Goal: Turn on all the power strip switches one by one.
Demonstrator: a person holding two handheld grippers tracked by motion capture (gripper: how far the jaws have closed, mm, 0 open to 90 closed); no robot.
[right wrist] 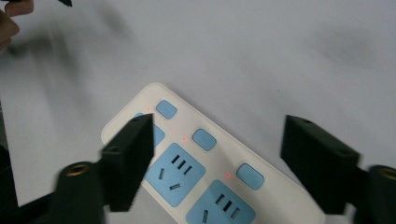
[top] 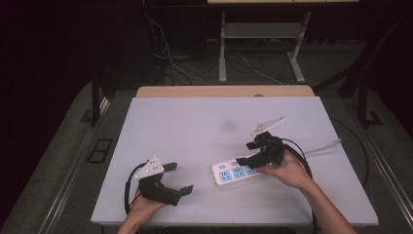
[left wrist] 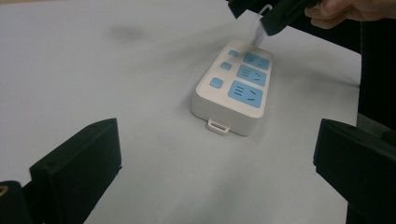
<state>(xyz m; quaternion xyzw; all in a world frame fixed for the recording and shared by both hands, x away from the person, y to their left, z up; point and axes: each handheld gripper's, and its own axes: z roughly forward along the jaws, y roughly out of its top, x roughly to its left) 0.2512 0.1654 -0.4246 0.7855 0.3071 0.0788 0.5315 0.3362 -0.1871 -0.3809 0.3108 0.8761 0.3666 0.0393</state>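
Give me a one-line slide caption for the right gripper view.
Right gripper, jaws open, above the white power strip with blue sockets and switches.

No readable text, label, brand, number or sign anywhere, not even on the white power strip [right wrist: 201, 163] lying under the right gripper [right wrist: 217, 158], where only plain blue buttons, blue socket faces and small red dots can be made out.
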